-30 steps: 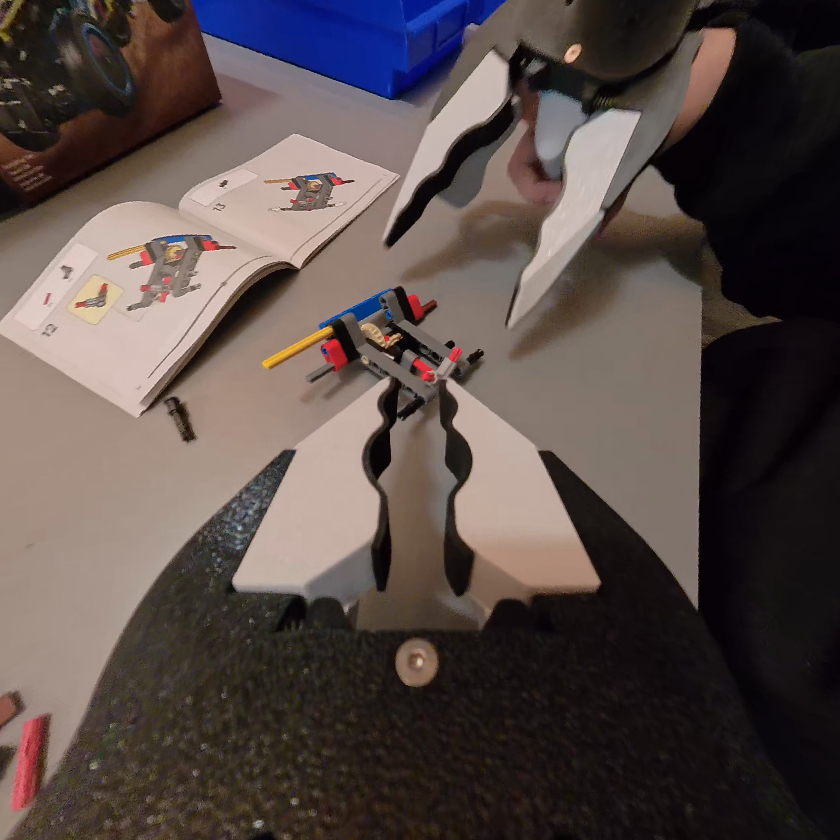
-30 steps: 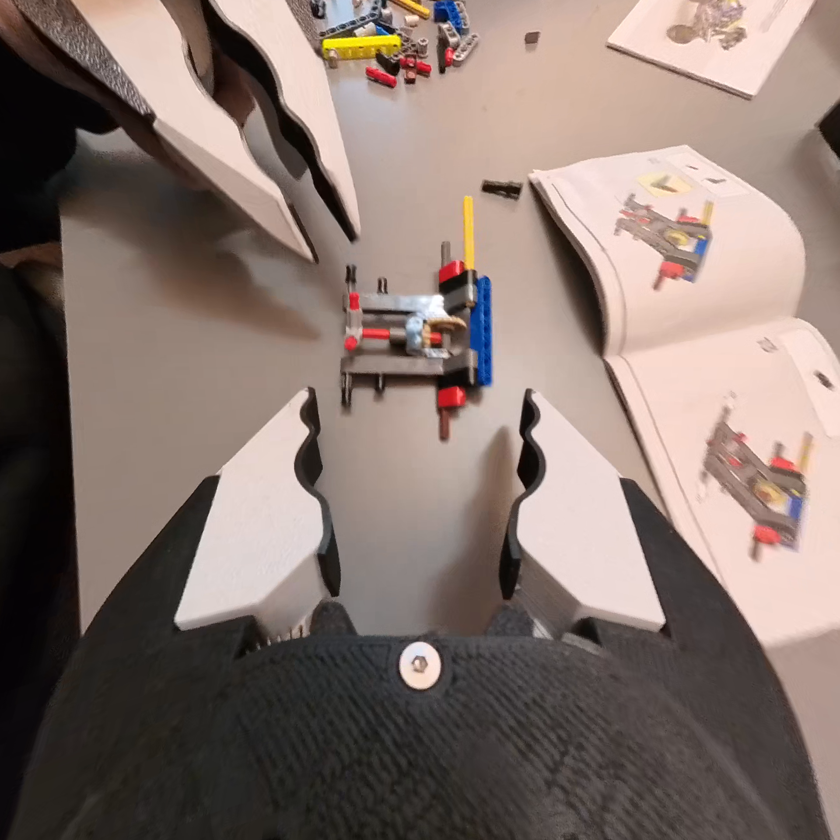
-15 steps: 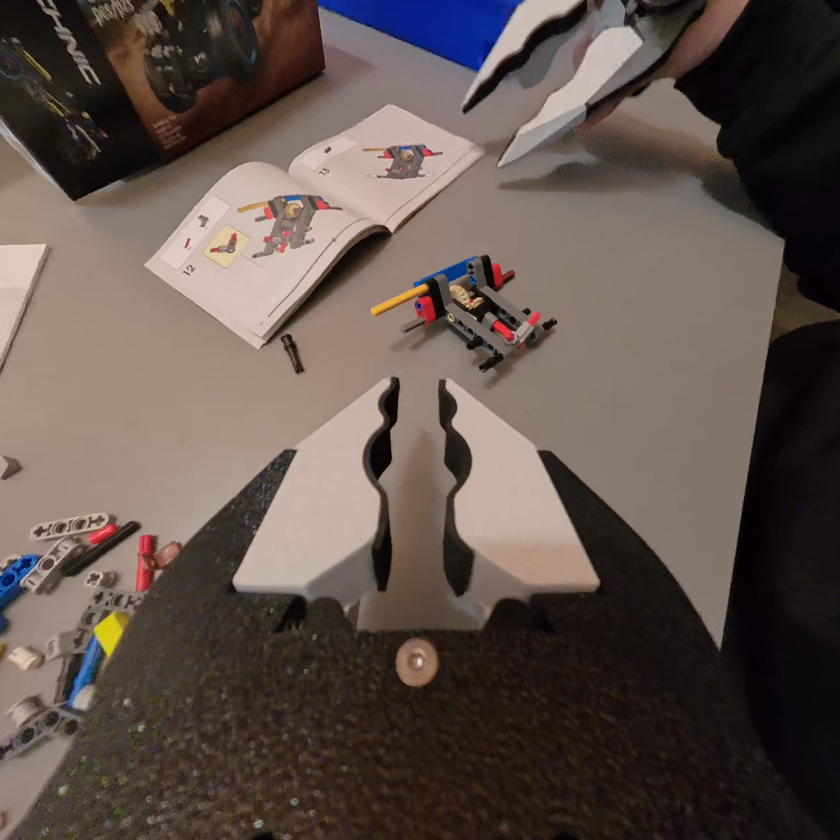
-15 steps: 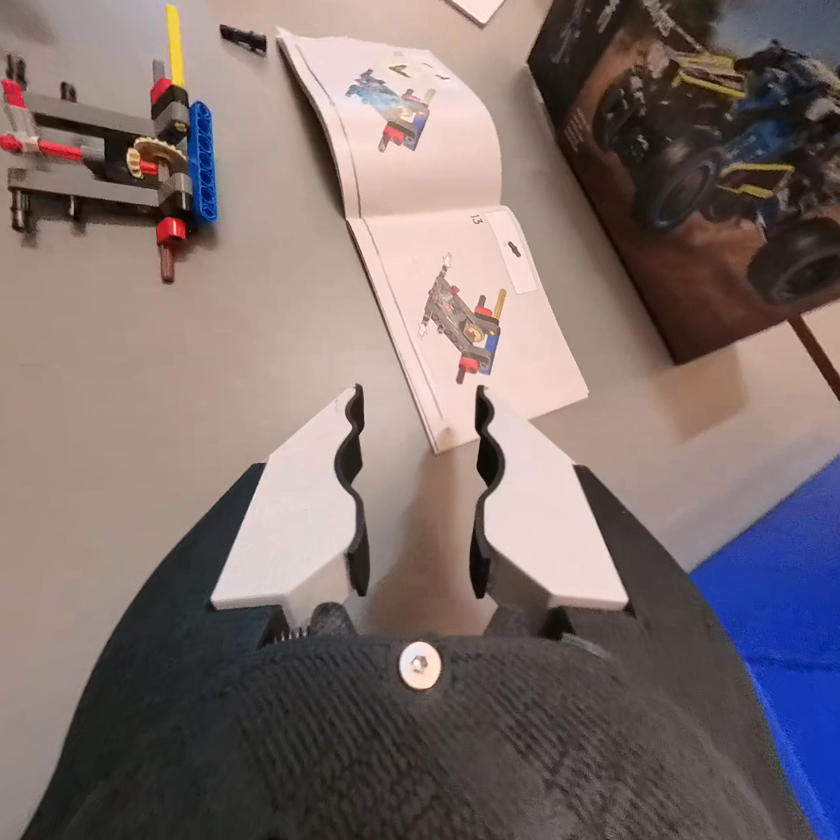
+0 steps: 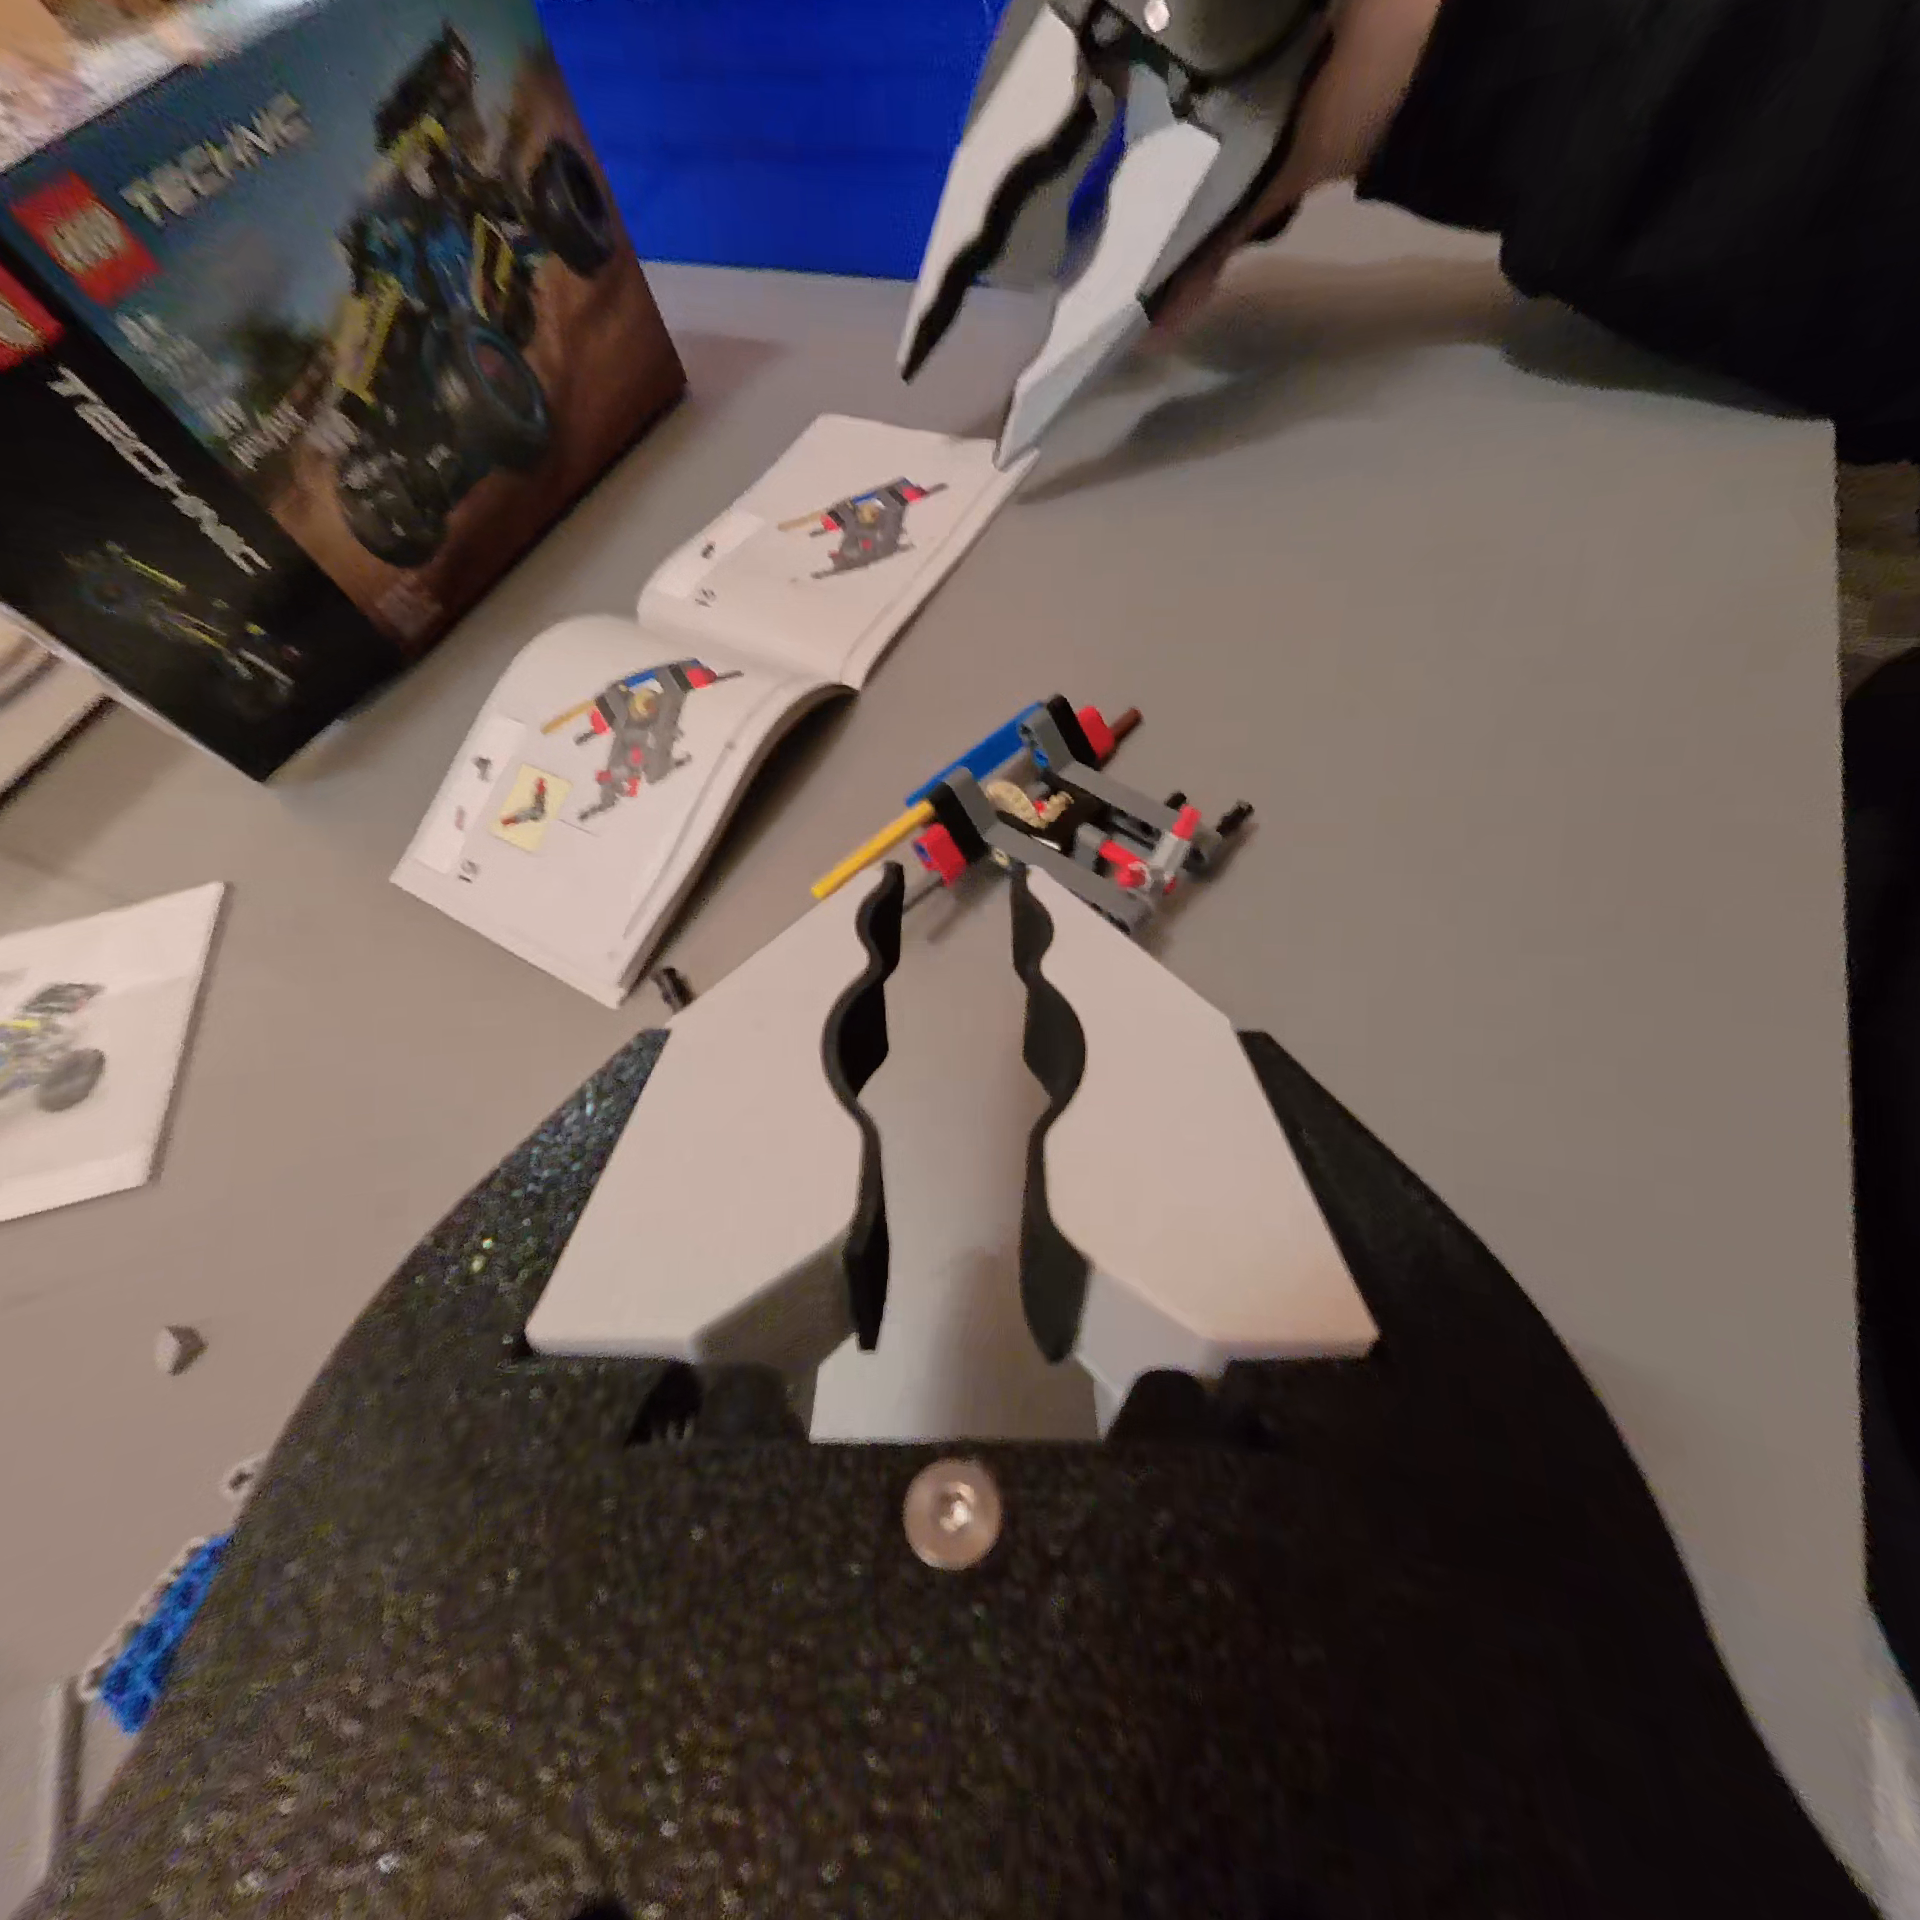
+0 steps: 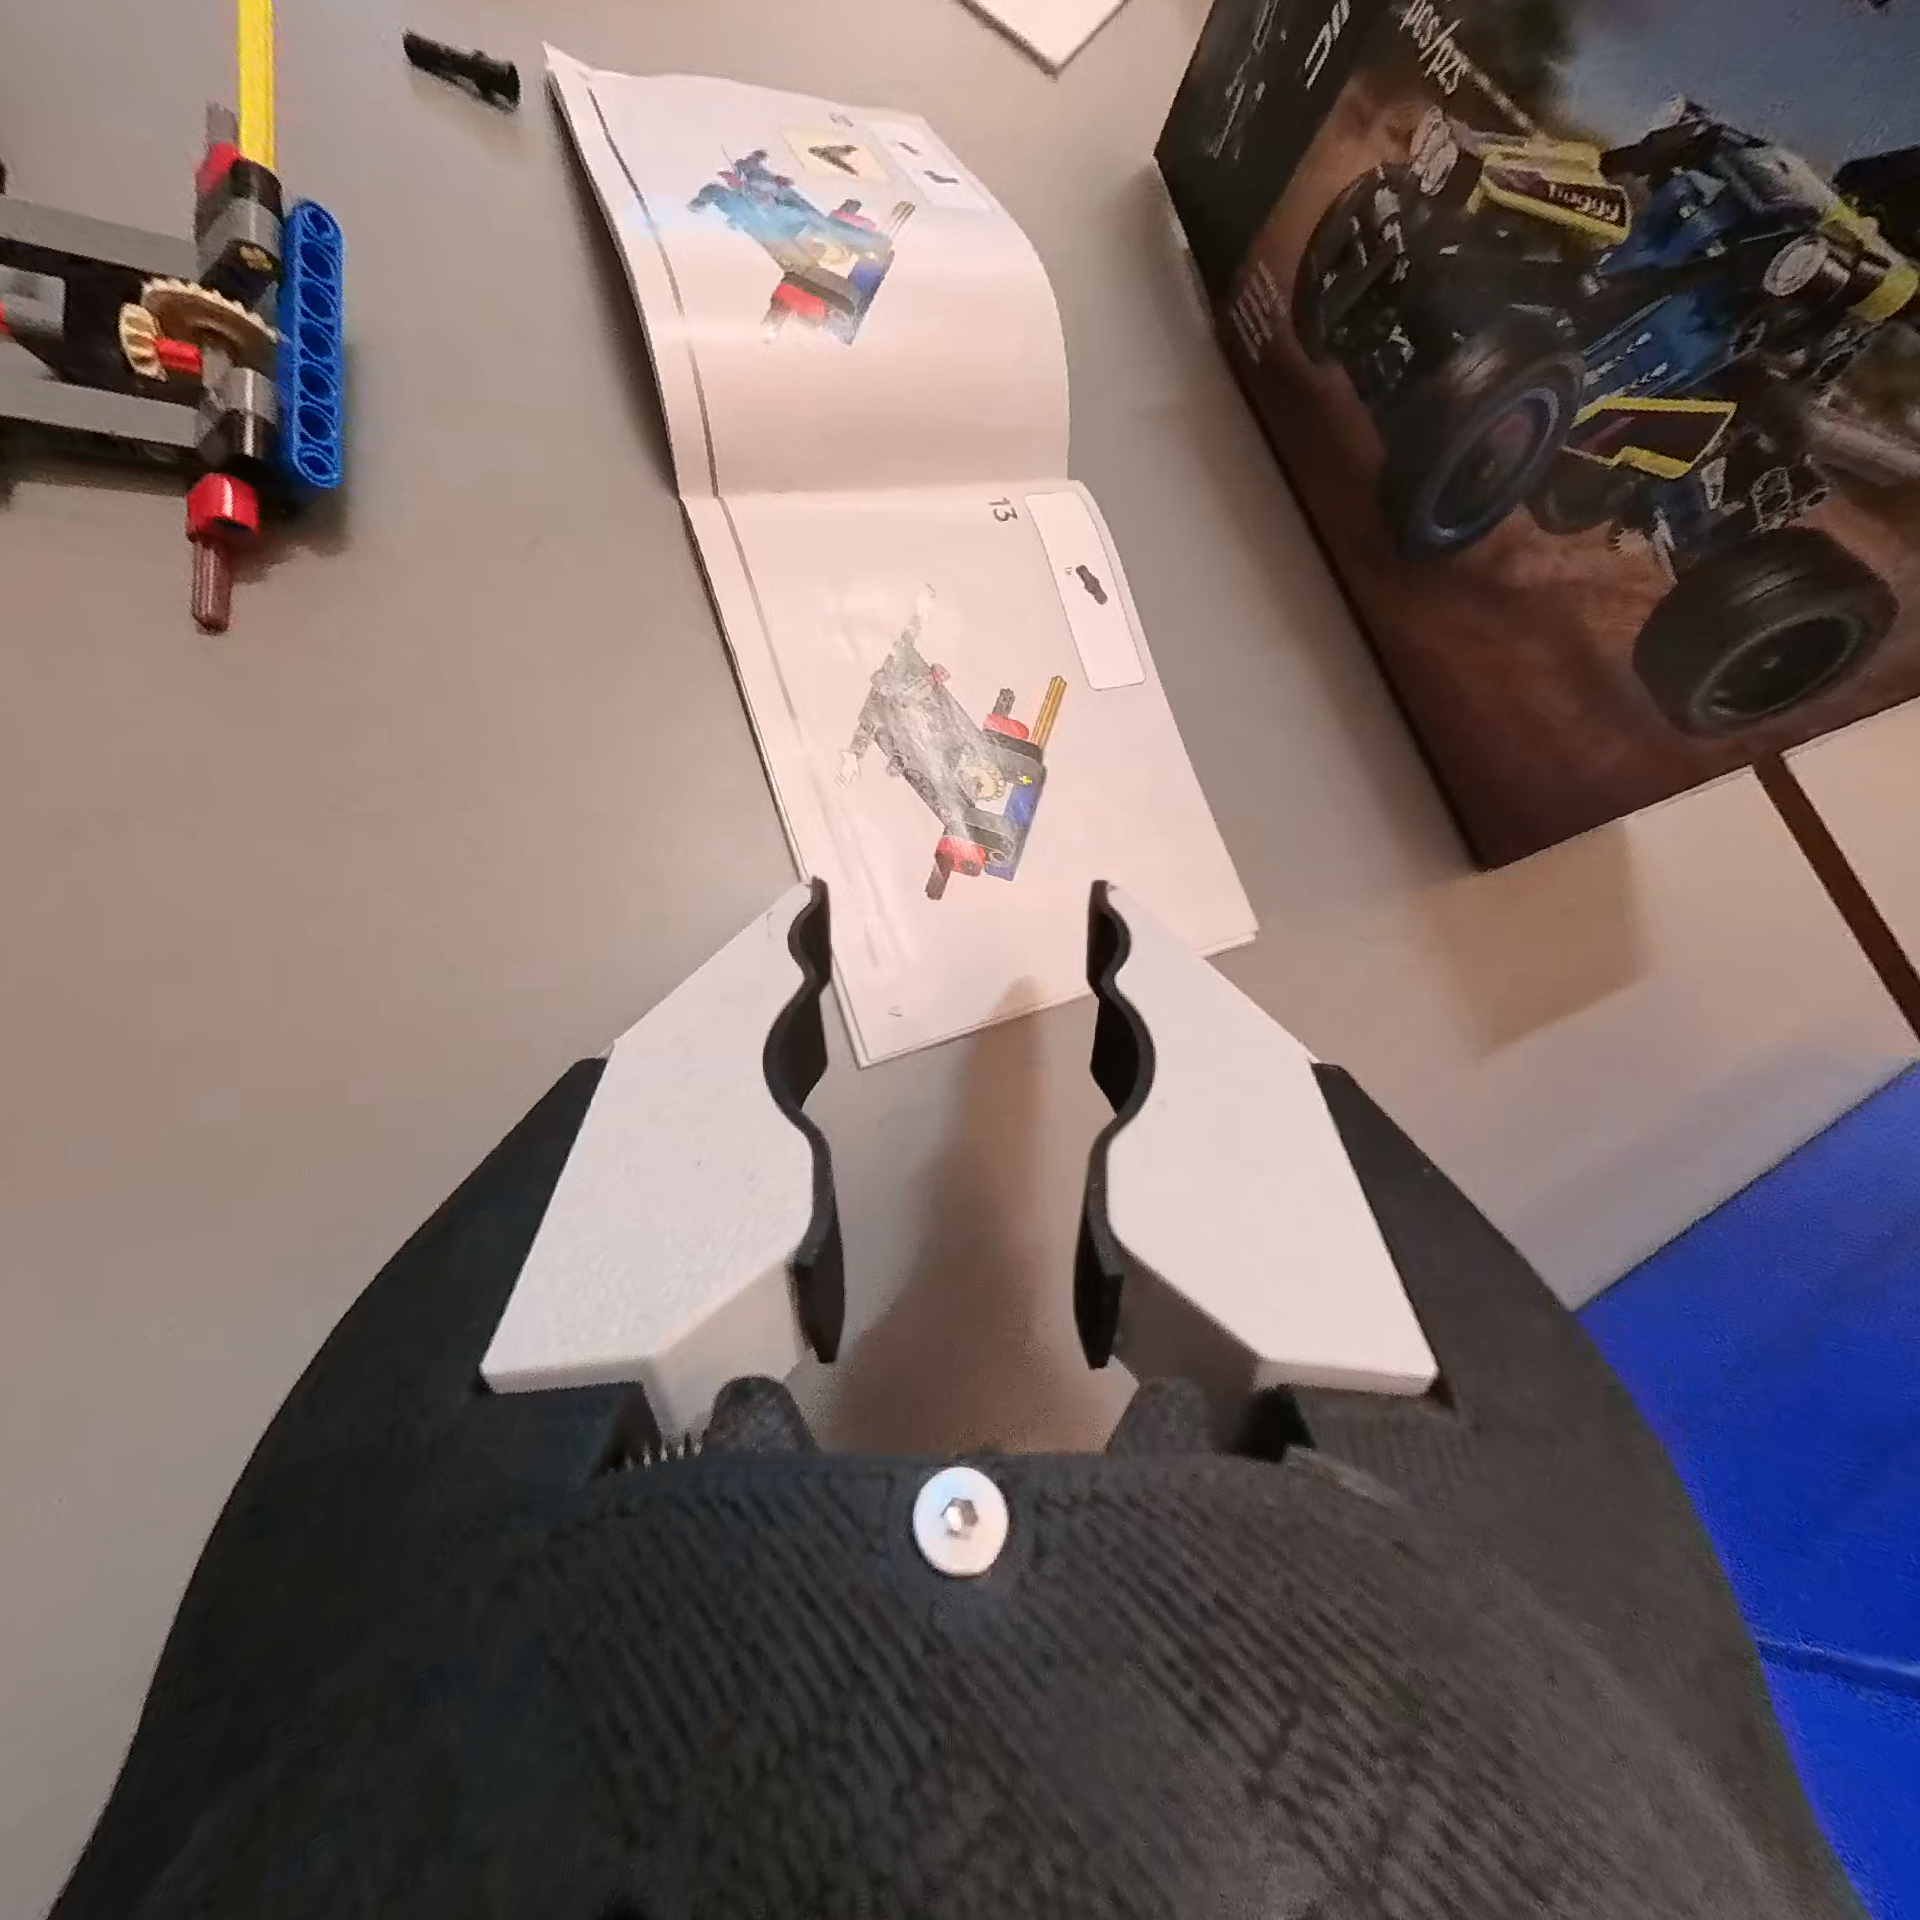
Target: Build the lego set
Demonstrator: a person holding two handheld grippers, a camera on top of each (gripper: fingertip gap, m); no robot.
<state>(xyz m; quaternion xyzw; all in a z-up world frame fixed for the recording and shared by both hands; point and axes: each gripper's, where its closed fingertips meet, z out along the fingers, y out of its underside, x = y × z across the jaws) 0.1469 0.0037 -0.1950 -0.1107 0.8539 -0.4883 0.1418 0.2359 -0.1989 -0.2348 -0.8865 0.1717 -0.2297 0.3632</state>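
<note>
The partly built lego assembly [image 5: 1060,810], grey beams with a blue beam, red bushes, a tan gear and a yellow axle, lies on the grey table. It also shows at the left edge of the right wrist view [image 6: 208,332]. My left gripper [image 5: 956,883] is empty, its jaws a narrow gap apart, with the tips just short of the assembly's near side. My right gripper [image 6: 956,904] is open and empty over the near corner of the open instruction booklet [image 6: 883,520]. In the left wrist view the right gripper [image 5: 961,405] hovers at the booklet's [image 5: 707,707] far corner.
The set's box [image 5: 312,364] stands behind the booklet, with a blue bin [image 5: 790,125] behind it. A black pin [image 6: 462,68] lies by the booklet. A second booklet [image 5: 83,1049] and loose pieces [image 5: 156,1631] lie at the left. A person's dark sleeve [image 5: 1662,156] is at the right. Tip to tip, the grippers are about 25 cm apart.
My right gripper swung from the assembly to the booklet's corner and narrowed its jaws. My left gripper pulled back from the assembly, then came close to it again.
</note>
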